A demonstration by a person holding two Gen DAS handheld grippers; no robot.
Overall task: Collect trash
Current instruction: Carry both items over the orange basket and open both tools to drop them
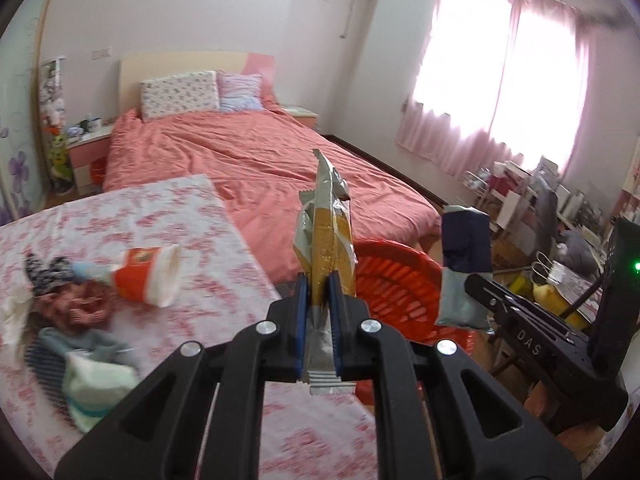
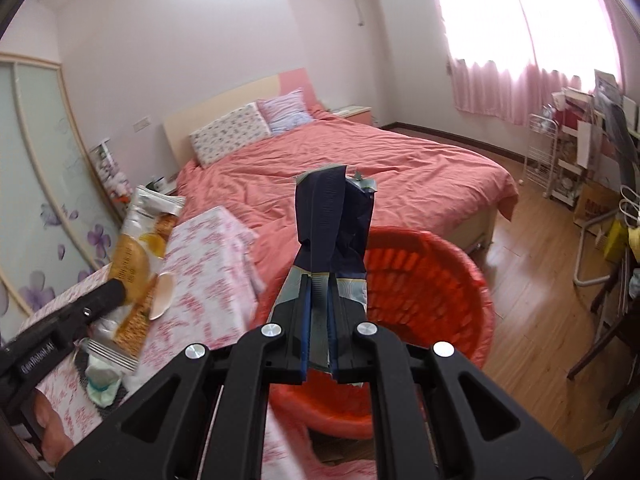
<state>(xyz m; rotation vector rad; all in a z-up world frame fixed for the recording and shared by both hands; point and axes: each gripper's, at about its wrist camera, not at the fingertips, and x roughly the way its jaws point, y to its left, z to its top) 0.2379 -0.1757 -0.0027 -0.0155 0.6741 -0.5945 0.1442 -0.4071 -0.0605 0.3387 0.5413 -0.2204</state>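
Left gripper [image 1: 318,294], lower centre of the left wrist view: jaws narrow, clamped on a yellow-and-silver snack wrapper [image 1: 326,240] that stands upright between the pads. Right gripper [image 2: 319,300], lower centre of the right wrist view: jaws narrow, clamped on a dark blue wrapper [image 2: 332,224], also upright. Red basket [image 2: 436,280] sits just behind and right of the blue wrapper in that view, beside the bed [image 2: 360,168]. Table with pink-print cloth [image 1: 120,220] at left of the left wrist view carries a tipped paper cup [image 1: 150,276], crumpled cloths [image 1: 76,300] and a tissue wad [image 1: 96,384].
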